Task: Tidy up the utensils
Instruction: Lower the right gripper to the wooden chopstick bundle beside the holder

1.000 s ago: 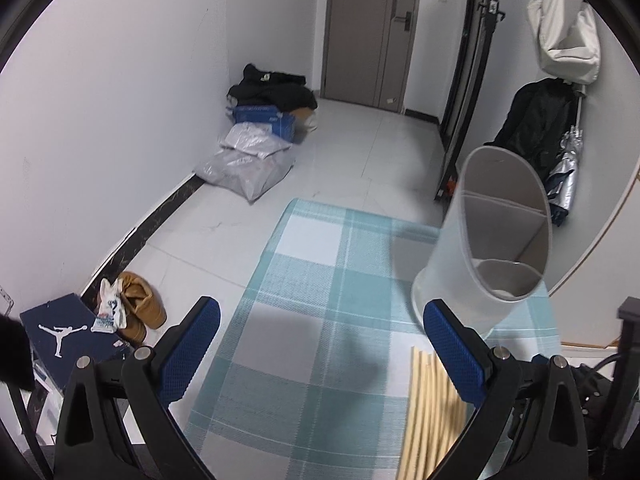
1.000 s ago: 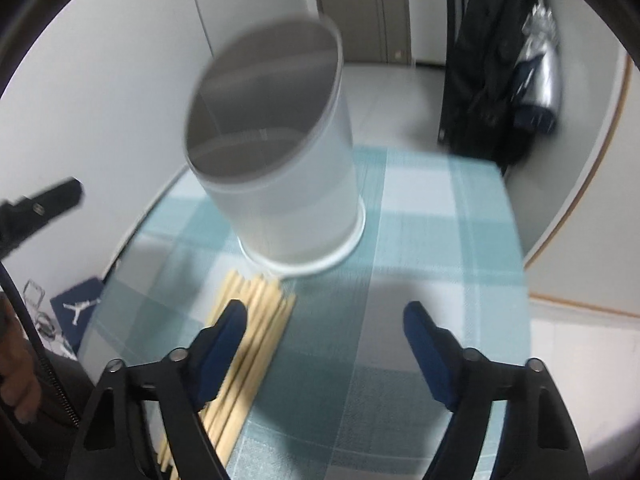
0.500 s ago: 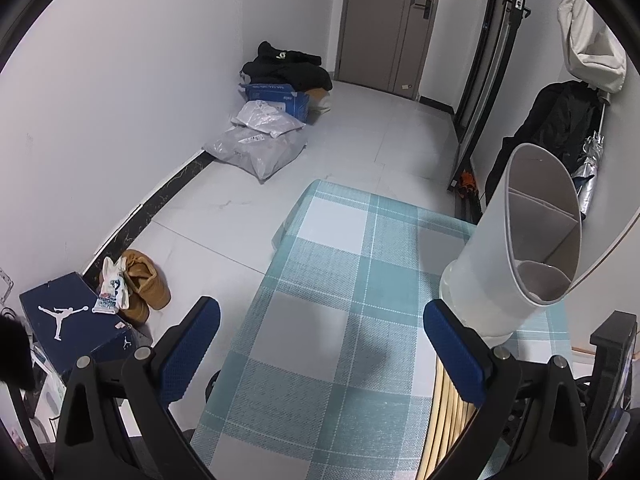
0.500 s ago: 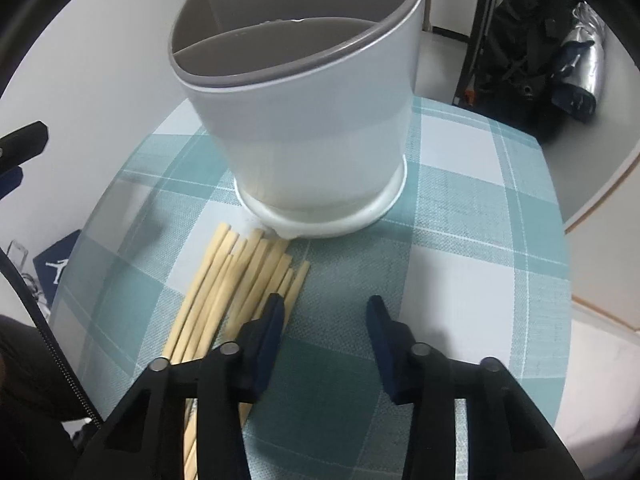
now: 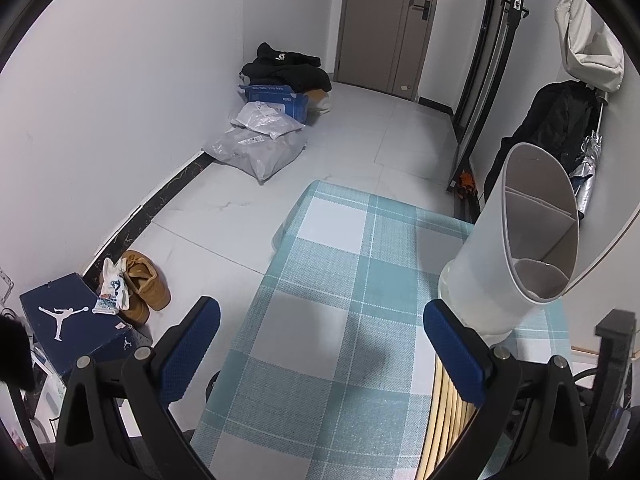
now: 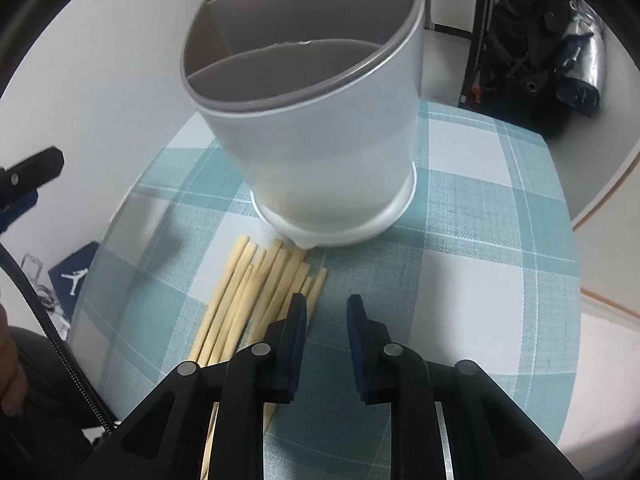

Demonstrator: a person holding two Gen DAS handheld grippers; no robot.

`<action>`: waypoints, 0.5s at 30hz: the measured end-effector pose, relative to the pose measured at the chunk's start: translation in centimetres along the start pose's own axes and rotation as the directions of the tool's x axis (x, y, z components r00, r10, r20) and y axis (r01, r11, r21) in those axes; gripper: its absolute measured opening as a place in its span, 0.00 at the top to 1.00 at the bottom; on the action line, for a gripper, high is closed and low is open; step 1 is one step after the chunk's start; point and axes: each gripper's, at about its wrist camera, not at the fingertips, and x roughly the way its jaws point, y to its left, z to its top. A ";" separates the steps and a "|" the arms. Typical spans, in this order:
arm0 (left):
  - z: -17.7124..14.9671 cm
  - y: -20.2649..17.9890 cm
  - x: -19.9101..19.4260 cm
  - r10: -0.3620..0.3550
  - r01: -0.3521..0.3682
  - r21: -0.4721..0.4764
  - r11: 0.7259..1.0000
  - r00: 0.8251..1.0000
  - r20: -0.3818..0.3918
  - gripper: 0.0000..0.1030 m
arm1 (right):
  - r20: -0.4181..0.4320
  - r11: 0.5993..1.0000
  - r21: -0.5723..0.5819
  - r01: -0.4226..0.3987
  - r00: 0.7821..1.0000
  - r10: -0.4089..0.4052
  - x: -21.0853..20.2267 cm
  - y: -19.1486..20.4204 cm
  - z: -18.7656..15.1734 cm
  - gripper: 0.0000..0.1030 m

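Desk [image 5: 320, 264] covered with a teal-and-white checked cloth, standing in a room with a pale tiled floor [image 5: 352, 140], white walls and a grey door [image 5: 384, 24] at the far end. On the floor along the left wall lie grey parcel bags [image 5: 256, 148], a blue box [image 5: 276, 98] topped with dark clothing, a pair of tan shoes [image 5: 144, 284] and a navy shoebox [image 5: 76, 324]; dark coats [image 5: 560, 120] hang at the right. A white utensil holder [image 6: 312, 136] with grey inner dividers stands upright on the cloth toward the desk's far side; its upper rim is cut off in the right wrist view. A bundle of pale wooden chopsticks [image 6: 256, 284] lies flat just in front of the holder's base, the tips near or touching it. The right tool [image 6: 326, 312] is low over the cloth with only a narrow gap between its blue pads; its left finger overlaps the right edge of the bundle, and nothing is seen between the pads. The near ends of the chopsticks are hidden beneath this tool. The left tool [image 5: 320, 328] is spread wide above the desk's left part, holding nothing; in its view the chopsticks [image 5: 448, 420] are mostly hidden behind its right finger.
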 end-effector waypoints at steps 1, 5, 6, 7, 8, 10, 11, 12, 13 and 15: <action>0.0 -0.1 0.0 0.000 0.000 -0.002 1.000 1.000 -0.001 0.03 | -0.013 1.000 0.003 0.003 1.000 -0.003 0.2 0.3 0.1 0.80; 0.0 0.2 0.0 -0.006 0.006 -0.010 1.000 1.000 0.000 0.03 | -0.025 1.000 0.018 0.009 1.000 -0.008 0.3 0.4 0.1 0.76; -0.1 0.2 0.1 -0.001 0.001 -0.008 1.000 1.000 -0.002 0.03 | -0.028 1.000 0.011 0.018 0.999 -0.017 0.3 0.5 0.1 0.76; -0.2 0.2 0.2 0.001 -0.001 -0.007 1.000 1.000 -0.005 0.03 | -0.029 1.000 -0.002 0.029 0.999 -0.029 0.3 0.8 0.2 0.76; -0.2 0.3 0.3 0.002 -0.002 -0.008 1.000 1.000 -0.008 0.03 | -0.030 0.999 -0.016 0.041 0.999 -0.041 0.2 1.0 0.2 0.76; -0.2 0.4 0.2 0.002 -0.002 -0.011 1.000 1.000 -0.009 0.03 | -0.033 0.997 -0.044 0.060 0.998 -0.062 0.2 1.4 0.3 0.77; -0.2 0.4 0.2 0.002 -0.002 -0.012 1.000 1.000 -0.008 0.03 | -0.036 0.997 -0.049 0.062 0.997 -0.064 0.1 1.5 0.3 0.77; -0.2 0.4 0.1 0.001 -0.001 -0.013 1.000 1.000 -0.005 0.03 | -0.039 0.997 -0.049 0.059 0.997 -0.061 0.0 1.6 0.2 0.77; -0.2 0.5 0.0 -0.001 0.001 -0.014 1.000 1.000 -0.003 0.03 | -0.043 0.998 -0.043 0.049 0.998 -0.051 0.0 1.6 0.2 0.77; -0.2 0.4 -0.2 -0.004 0.004 -0.015 1.000 1.000 0.006 0.03 | -0.047 0.998 -0.035 0.047 0.998 -0.048 -0.2 2.7 0.5 0.77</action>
